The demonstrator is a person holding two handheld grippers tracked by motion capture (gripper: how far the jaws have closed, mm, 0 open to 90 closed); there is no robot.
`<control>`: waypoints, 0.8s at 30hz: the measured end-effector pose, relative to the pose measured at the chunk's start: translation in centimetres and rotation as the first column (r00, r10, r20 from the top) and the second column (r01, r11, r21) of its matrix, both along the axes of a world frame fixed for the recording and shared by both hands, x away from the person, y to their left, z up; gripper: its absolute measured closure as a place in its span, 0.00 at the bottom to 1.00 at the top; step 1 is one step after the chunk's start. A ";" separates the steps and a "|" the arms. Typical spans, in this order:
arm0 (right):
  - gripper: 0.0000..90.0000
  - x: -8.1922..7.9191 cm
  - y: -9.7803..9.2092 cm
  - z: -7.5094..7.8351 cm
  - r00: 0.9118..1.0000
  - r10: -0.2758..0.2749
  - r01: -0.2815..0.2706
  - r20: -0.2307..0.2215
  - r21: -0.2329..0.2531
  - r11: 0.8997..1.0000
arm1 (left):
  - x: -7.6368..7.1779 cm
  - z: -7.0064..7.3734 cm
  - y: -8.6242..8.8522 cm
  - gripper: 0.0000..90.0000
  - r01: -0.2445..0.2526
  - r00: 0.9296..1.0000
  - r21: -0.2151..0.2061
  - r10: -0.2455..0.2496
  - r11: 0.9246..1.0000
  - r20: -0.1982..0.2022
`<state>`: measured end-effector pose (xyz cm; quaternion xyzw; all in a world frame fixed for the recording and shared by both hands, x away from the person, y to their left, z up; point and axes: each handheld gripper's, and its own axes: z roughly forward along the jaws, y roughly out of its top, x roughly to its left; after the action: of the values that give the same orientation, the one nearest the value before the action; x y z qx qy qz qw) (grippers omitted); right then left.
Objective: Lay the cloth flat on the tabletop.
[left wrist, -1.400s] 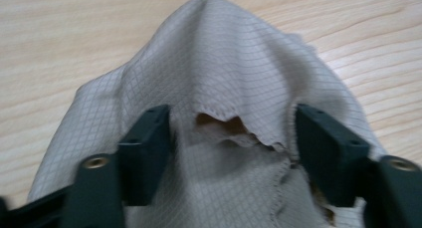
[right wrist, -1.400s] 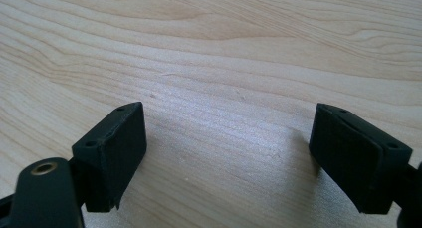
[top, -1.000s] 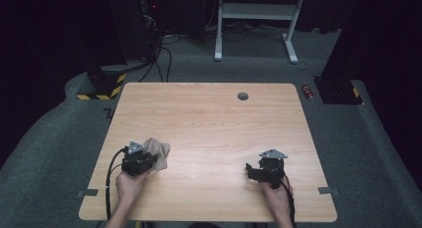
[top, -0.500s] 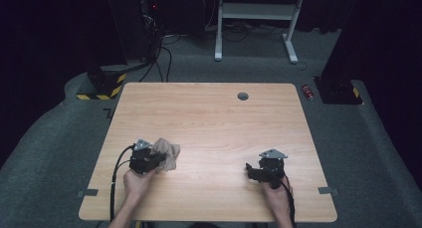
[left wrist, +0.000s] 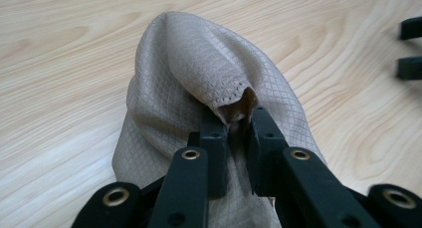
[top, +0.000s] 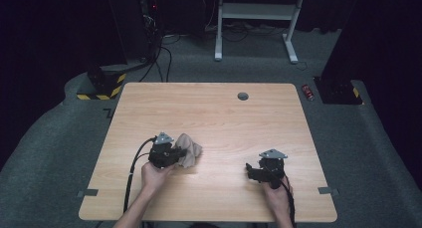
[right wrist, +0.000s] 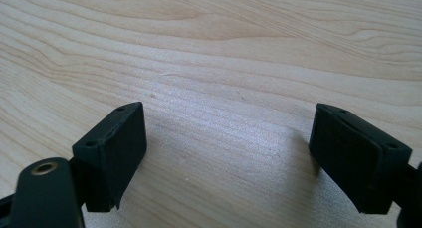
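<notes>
A beige quilted cloth [top: 190, 151] lies bunched on the wooden table [top: 209, 113] toward its front left. My left gripper [top: 180, 152] is shut on a folded edge of the cloth [left wrist: 209, 83], which rises in a hump beyond the jaws; the left gripper [left wrist: 238, 122] pinches it near a stitched hem. My right gripper [top: 249, 169] rests low over the table at the front right, open, with bare wood between its fingers [right wrist: 226, 138]. The right gripper's tips [left wrist: 410, 49] show at the far right edge of the left gripper view.
A small round grommet [top: 243, 96] sits in the table near its far edge. A white desk frame [top: 254, 19] and cables stand on the grey floor beyond. A red object [top: 309, 92] lies on the floor off the far right corner.
My left gripper has moved to the right across the table, dragging the cloth with it. The right gripper has stayed in place.
</notes>
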<state>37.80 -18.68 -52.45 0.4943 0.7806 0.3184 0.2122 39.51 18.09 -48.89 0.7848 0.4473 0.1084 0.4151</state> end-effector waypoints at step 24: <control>0.16 0.0 0.0 0.0 1.000 0.000 0.000 0.000 0.000 1.000 | 1.2 -0.8 -6.2 0.88 0.108 0.994 -0.003 -0.108 0.994 -0.015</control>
<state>37.80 -18.68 -52.45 0.4943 0.7806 0.3184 0.2121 40.74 11.91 -49.69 0.8081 0.4074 0.0794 0.4179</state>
